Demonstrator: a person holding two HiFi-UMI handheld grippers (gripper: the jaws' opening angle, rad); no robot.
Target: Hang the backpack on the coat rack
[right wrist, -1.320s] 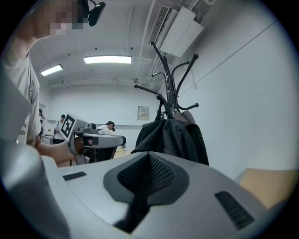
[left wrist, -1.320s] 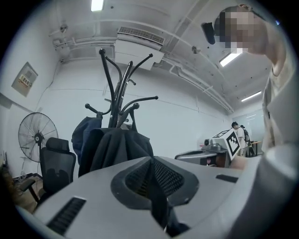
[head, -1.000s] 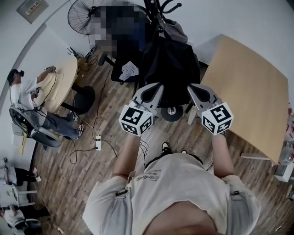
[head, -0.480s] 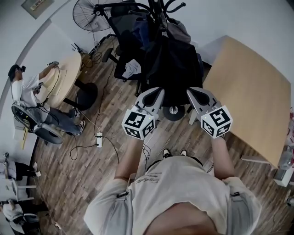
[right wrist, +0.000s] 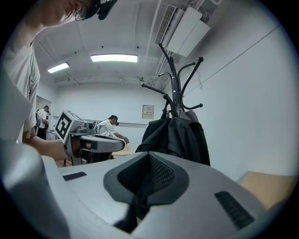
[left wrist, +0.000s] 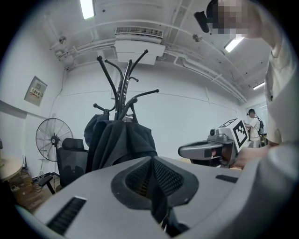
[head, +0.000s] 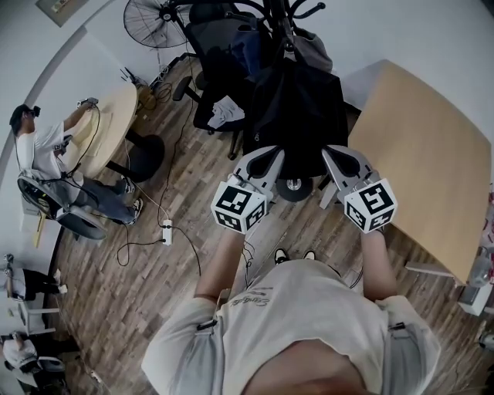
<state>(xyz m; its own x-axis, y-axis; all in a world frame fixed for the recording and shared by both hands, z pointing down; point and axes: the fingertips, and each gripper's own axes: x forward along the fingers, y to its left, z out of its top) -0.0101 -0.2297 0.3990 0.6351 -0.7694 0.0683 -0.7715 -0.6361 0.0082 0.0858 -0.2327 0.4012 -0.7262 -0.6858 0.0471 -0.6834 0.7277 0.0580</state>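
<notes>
One backpack: dark, hanging from the upper arms of the coat rack, next to a grey garment. I judge the hanging itself done.
Left gripper: jaws pressed together, nothing between them that I can see. It is level, pointing at the backpack but apart from it.
Right gripper: likewise closed and empty, alongside the left.
What is left: as I read it, only drawing both grippers away.
Surroundings: office chair behind the rack, wooden table to its right.
</notes>
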